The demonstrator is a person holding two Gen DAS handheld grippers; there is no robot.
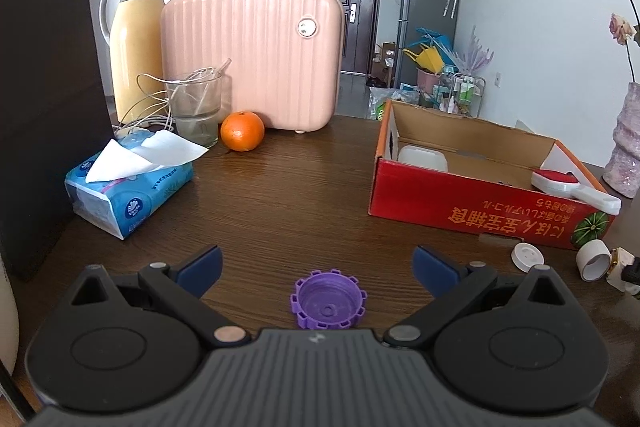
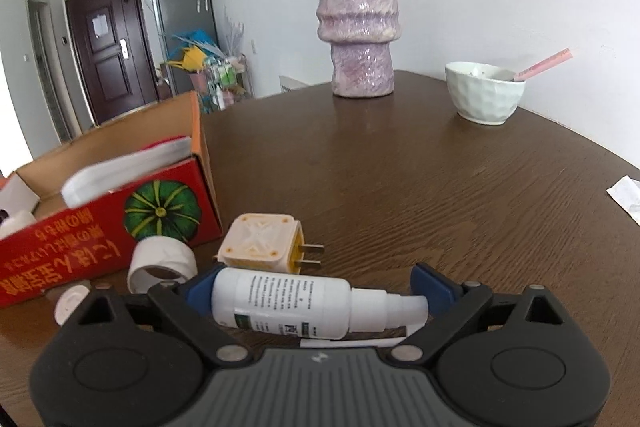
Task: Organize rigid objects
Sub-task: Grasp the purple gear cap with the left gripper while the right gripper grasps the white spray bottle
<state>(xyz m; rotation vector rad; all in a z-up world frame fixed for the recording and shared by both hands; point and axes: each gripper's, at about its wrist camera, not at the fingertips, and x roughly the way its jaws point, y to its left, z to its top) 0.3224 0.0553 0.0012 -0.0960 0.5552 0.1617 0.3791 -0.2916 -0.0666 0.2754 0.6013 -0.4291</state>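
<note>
Nearest in the left wrist view: left gripper, jaws spread wide, clamped on nothing. Just below its line, a purple ribbed plastic bottle cap, open side up on the brown wooden table, touching neither pad.

In the right wrist view: right gripper set around a white plastic spray bottle lying crosswise, one blue pad against its base, the other against its nozzle.

Just beyond, a cream two-pin plug adapter and a white tape roll. Behind these, a red cardboard box, open on top.

Farther back, a lilac glazed vase and a white bowl.
</note>
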